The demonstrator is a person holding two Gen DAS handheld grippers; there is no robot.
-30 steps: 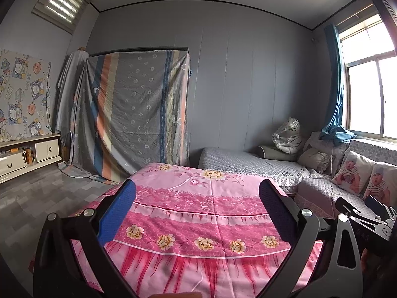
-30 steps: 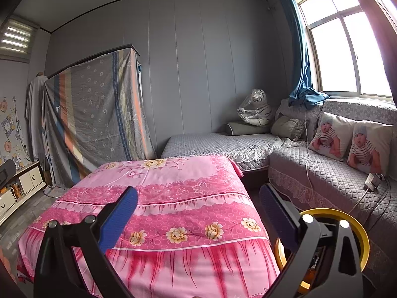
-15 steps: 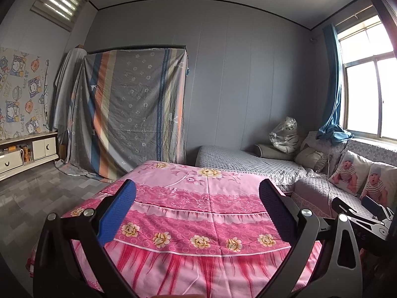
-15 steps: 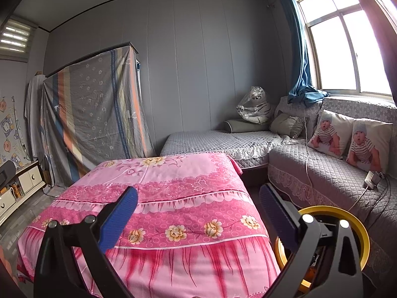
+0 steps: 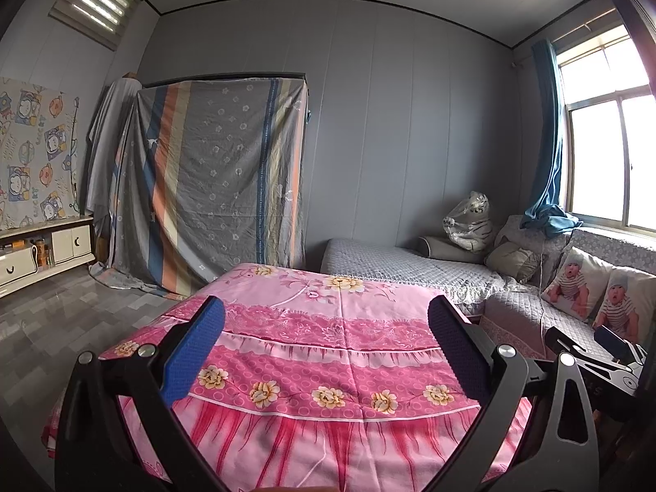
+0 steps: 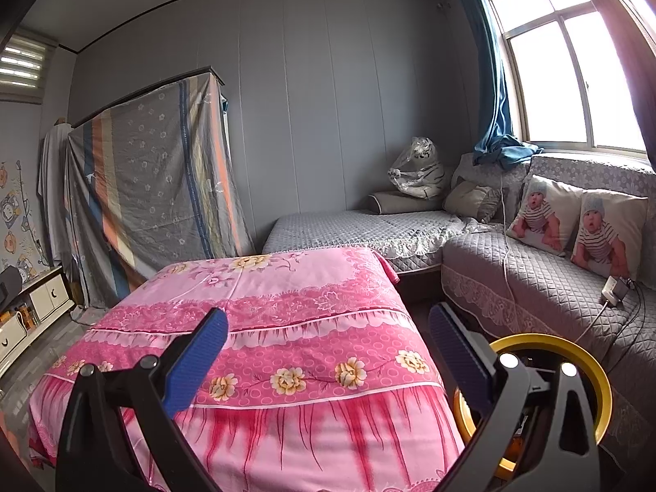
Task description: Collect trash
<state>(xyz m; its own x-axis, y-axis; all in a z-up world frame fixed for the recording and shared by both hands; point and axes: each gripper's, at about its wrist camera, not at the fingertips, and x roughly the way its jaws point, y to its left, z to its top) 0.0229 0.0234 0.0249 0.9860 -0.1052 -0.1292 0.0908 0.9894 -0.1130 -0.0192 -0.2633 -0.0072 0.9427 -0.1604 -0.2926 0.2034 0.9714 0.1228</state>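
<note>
Pink flowery cloth covers the table (image 5: pixel 328 352), and both tools hang over its near edge.

Blue pads sit on the fingers of the left tool (image 5: pixel 326 340). Its fingers are spread wide with nothing between them. The right tool (image 6: pixel 328 352) is spread wide the same way and holds nothing too. I cannot see any trash on the pink cloth or anywhere else in the room. A yellow ring (image 6: pixel 574 352), maybe the rim of a bin, peeks out low on the right, just beside the table and partly hidden by the right tool. Behind the table is a grey sofa (image 6: pixel 545 283) with two baby pillows (image 6: pixel 578 225). A big striped sheet (image 5: pixel 217 180) hangs on the far wall. A blue curtain (image 6: pixel 496 82) hangs by the bright window (image 6: pixel 574 78).
</note>
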